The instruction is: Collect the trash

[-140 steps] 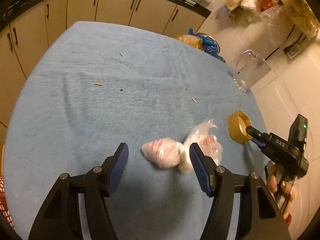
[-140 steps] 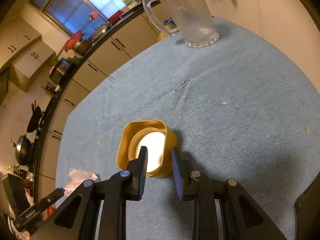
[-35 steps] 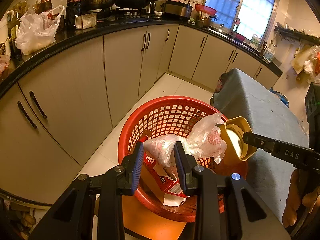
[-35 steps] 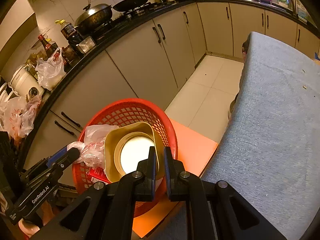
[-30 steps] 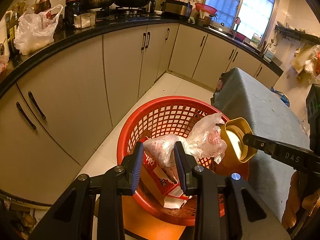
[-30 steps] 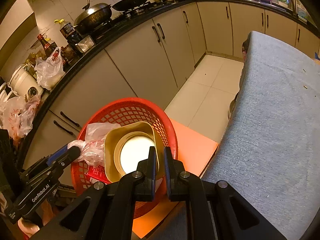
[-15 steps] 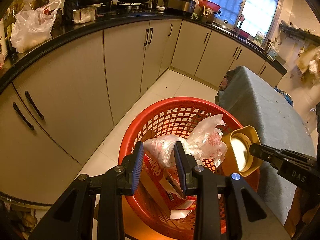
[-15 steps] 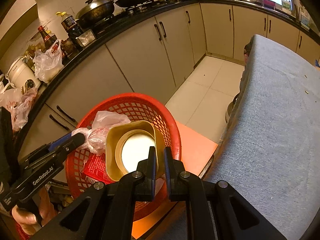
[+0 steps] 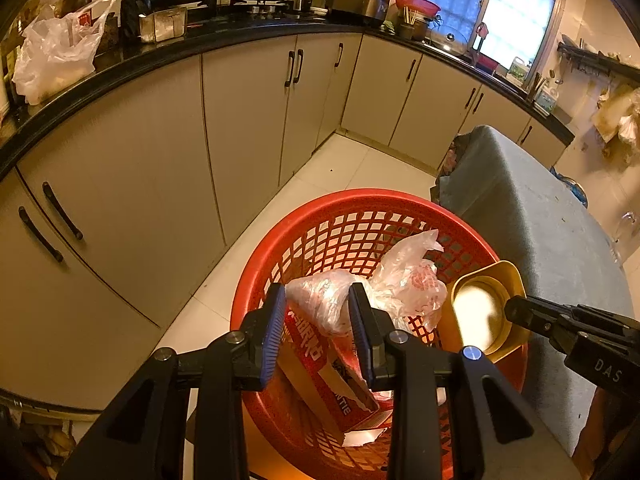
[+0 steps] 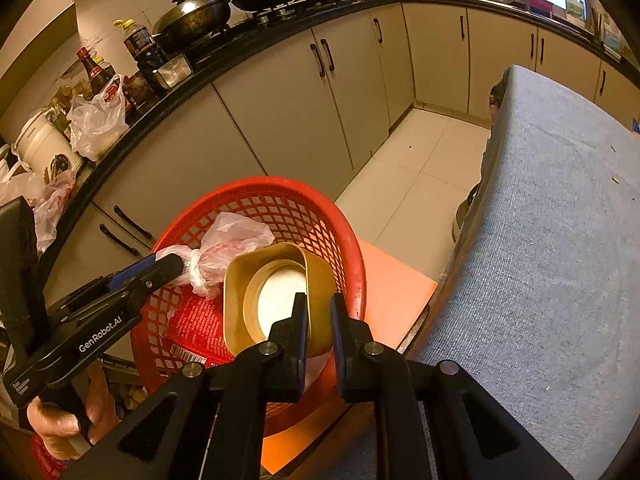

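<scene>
A red mesh basket (image 9: 360, 204) (image 10: 276, 192) stands on the floor beside the table. My left gripper (image 9: 318, 320) is shut on a crumpled clear plastic bag (image 9: 384, 280) (image 10: 224, 252) and holds it over the basket. My right gripper (image 10: 319, 320) is shut on the rim of a yellow plastic cup (image 10: 276, 288) (image 9: 484, 308), held over the basket's right side. A red printed carton (image 9: 320, 364) (image 10: 192, 324) lies inside the basket.
The table with the blue-grey cloth (image 9: 540, 240) (image 10: 560, 240) is to the right. Beige cabinets (image 9: 240, 120) under a black counter curve around the left and back. An orange board (image 10: 396, 288) lies under the basket. White tile floor (image 10: 416, 176) lies between.
Both grippers have shifted slightly over the basket with the bag and the cup still held. The left jaws stand a little wider around the bag than half a second ago.
</scene>
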Demonstrator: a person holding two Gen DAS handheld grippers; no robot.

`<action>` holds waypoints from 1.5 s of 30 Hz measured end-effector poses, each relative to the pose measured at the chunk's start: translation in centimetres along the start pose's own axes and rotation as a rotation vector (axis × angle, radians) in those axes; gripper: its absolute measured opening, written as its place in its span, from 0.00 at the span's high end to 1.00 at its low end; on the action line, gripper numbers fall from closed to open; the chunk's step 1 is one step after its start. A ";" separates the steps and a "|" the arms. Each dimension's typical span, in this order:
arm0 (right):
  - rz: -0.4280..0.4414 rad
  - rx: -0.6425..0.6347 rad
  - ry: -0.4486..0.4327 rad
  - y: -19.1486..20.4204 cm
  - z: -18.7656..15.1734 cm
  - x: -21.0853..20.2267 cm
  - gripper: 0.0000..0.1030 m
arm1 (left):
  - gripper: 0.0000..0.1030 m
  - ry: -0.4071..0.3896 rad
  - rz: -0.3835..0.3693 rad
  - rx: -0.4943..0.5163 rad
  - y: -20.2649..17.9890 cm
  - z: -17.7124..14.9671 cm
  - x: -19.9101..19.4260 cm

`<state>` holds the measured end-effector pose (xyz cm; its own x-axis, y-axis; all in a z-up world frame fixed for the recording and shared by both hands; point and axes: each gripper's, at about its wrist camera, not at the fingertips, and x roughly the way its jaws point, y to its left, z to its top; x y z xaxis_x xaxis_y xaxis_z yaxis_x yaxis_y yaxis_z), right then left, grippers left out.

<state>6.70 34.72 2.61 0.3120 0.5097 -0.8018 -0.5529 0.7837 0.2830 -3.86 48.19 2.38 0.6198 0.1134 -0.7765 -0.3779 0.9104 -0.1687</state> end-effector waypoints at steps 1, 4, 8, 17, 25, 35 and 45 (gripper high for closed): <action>0.003 0.000 -0.001 0.0 -0.1 0.0 0.86 | 0.70 0.002 -0.003 0.000 0.0 0.1 0.1; 0.008 -0.001 0.002 0.1 -0.2 -0.1 0.85 | 0.68 0.012 -0.016 -0.003 -0.1 0.1 0.3; 0.013 0.003 0.000 -0.1 -0.3 -0.3 0.85 | 0.66 0.014 -0.013 0.002 -0.3 0.0 0.4; 0.021 0.019 -0.023 -0.6 -0.5 -1.6 0.84 | 0.51 0.005 -0.009 -0.017 -0.3 0.0 0.2; -0.003 0.022 -0.048 -1.0 -0.9 -2.9 0.71 | 0.37 -0.030 0.004 -0.037 -0.4 -0.4 -0.9; -0.050 0.025 -0.085 -1.4 -1.6 -4.7 0.46 | 0.23 -0.077 0.058 -0.015 -1.4 -0.7 -2.1; -0.090 0.028 -0.113 -2.2 -2.5 -6.3 0.30 | 0.16 -0.138 0.090 -0.018 -2.4 -1.1 -4.0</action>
<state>4.02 28.87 5.66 0.4452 0.4725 -0.7607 -0.4974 0.8368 0.2287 -6.19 45.17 5.25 0.6706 0.2490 -0.6988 -0.4479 0.8868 -0.1139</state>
